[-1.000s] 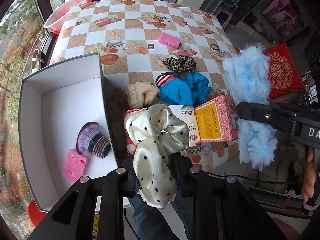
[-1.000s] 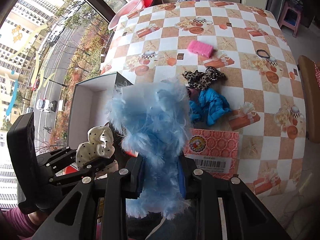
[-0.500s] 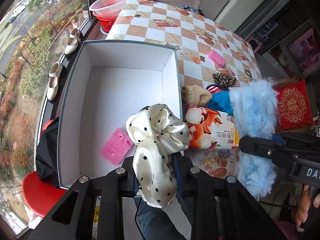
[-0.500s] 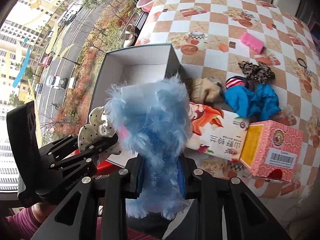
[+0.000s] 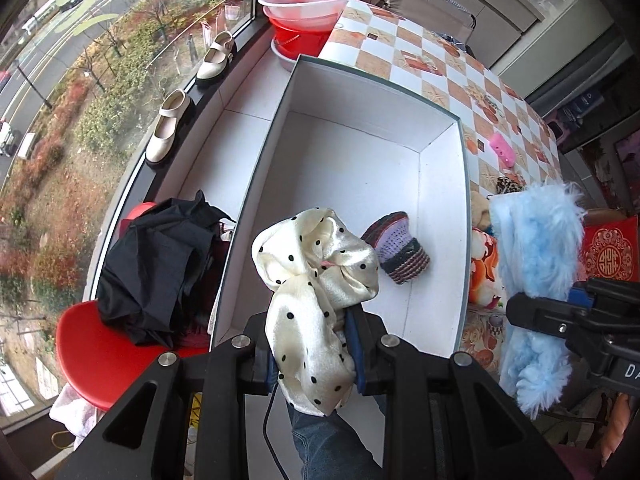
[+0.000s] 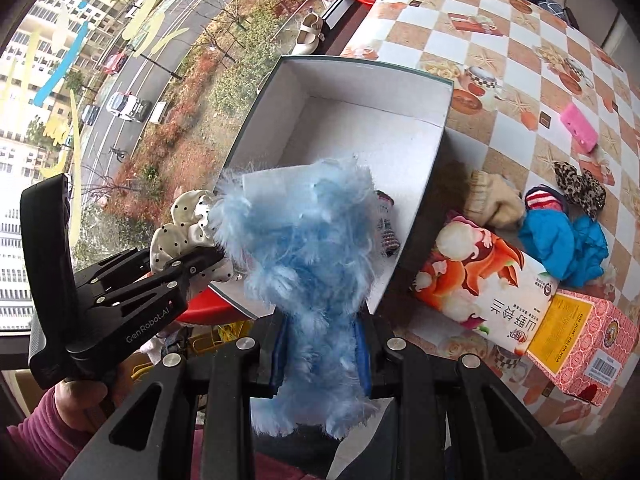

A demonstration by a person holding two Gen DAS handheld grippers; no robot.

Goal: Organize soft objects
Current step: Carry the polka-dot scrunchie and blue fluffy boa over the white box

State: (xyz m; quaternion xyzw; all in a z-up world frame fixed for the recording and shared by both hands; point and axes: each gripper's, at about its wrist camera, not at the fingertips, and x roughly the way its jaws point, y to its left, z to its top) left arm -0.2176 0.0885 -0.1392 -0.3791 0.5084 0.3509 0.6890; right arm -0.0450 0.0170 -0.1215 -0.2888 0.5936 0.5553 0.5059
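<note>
My left gripper (image 5: pixel 312 354) is shut on a cream satin scrunchie with black dots (image 5: pixel 316 276), held above the near end of a white open box (image 5: pixel 352 160). A purple knitted piece (image 5: pixel 398 252) lies inside the box. My right gripper (image 6: pixel 320 350) is shut on a fluffy light-blue item (image 6: pixel 308 248), hanging over the box's near right corner (image 6: pixel 400 264). In the right wrist view the left gripper (image 6: pixel 196 264) shows at the left with the dotted scrunchie (image 6: pixel 180 232). On the table (image 6: pixel 500 80) lie a beige knit (image 6: pixel 496 200), a blue cloth (image 6: pixel 564 240), a leopard scrunchie (image 6: pixel 580 188) and a pink sponge (image 6: pixel 578 128).
Two printed cartons (image 6: pixel 484 292) (image 6: pixel 584 344) lie by the box. A red stool (image 5: pixel 100 344) bearing black cloth (image 5: pixel 156 272) stands left of the box. Shoes (image 5: pixel 168 128) sit on the window sill, basins (image 5: pixel 308 4) at the table's far end. A hand in a magenta sleeve (image 6: pixel 36 432) grips the left tool.
Both grippers have swung left from over the table's clutter to over the box, rolling as they went. Each keeps its soft item. The purple knit is in view again.
</note>
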